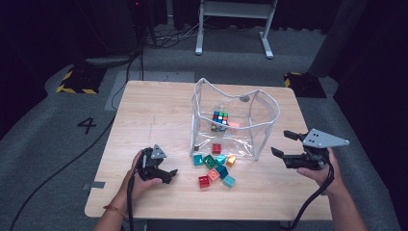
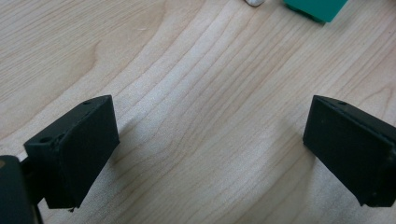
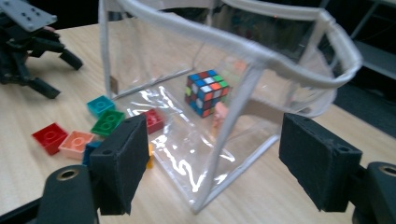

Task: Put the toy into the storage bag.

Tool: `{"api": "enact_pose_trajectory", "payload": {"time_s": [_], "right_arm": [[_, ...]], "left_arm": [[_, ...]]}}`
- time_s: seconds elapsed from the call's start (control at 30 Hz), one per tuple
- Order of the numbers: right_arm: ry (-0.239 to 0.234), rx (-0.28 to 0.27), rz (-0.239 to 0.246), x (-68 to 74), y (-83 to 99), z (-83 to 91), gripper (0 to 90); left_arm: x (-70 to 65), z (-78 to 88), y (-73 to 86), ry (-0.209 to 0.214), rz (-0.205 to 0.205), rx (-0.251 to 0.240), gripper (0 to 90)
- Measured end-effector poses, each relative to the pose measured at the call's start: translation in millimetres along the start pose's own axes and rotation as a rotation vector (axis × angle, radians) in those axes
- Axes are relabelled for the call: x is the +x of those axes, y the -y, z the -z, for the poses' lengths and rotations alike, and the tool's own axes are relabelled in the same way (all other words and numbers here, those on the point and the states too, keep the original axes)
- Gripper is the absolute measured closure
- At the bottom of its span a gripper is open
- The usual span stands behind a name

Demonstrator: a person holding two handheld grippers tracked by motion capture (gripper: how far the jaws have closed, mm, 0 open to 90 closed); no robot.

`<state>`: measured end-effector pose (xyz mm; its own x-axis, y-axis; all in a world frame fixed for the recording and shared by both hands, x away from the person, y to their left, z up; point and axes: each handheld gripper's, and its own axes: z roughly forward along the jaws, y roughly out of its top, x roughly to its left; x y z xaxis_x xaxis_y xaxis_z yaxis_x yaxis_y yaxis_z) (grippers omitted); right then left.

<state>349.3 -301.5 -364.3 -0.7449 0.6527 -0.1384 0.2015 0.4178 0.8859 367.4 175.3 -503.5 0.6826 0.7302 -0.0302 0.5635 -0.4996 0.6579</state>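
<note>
A clear bag with white trim stands open at the table's middle. Inside it lie a Rubik's cube, a red brick and a small pink piece. Several coloured bricks lie in front of the bag. My left gripper rests low on the wood left of the bricks, open, with bare table between its jaws. My right gripper hovers just right of the bag, open and empty. In the right gripper view it faces the bag's corner and the cube.
In the left gripper view a green brick lies just ahead of the jaws. The right gripper view shows teal, green, red and salmon bricks, with the left gripper beyond. The table edge runs near the right hand.
</note>
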Motion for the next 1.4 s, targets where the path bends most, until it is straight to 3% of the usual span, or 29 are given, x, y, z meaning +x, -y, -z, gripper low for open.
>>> {"api": "enact_pose_trajectory", "payload": {"time_s": [0.3,0.43,0.57,0.73,0.83,1.0,1.27,1.4], "right_arm": [[-0.072,0.032,0.025,23.5,25.8,-22.1,24.6],[-0.078,0.056,0.05,37.2,37.7,-36.1,25.5],[-0.123,0.091,0.078,51.9,46.7,-51.3,25.8],[-0.207,0.118,0.074,69.5,57.3,-70.8,26.2],[-0.226,0.154,0.063,82.1,63.6,-82.8,28.2],[-0.277,0.193,0.089,95.3,70.2,-100.5,29.2],[-0.288,0.238,0.081,102.3,77.2,-121.5,36.6],[-0.309,0.224,0.065,104.0,77.3,-123.8,42.4]], "left_arm": [[0.4,-0.4,-0.1,-0.002,-0.007,-0.006,3.5],[0.3,-0.2,-0.1,-0.004,-0.006,-0.005,3.5],[0.4,-0.3,-0.1,-0.004,-0.006,-0.005,3.5],[0.4,-0.2,-0.1,-0.004,-0.006,-0.005,3.5],[0.3,-0.3,-0.1,-0.004,-0.006,-0.005,3.5],[0.4,-0.3,-0.1,-0.004,-0.006,-0.005,3.5],[0.4,-0.2,-0.1,-0.004,-0.006,-0.005,3.5],[0.3,-0.3,-0.1,-0.004,-0.006,-0.005,3.5]]}}
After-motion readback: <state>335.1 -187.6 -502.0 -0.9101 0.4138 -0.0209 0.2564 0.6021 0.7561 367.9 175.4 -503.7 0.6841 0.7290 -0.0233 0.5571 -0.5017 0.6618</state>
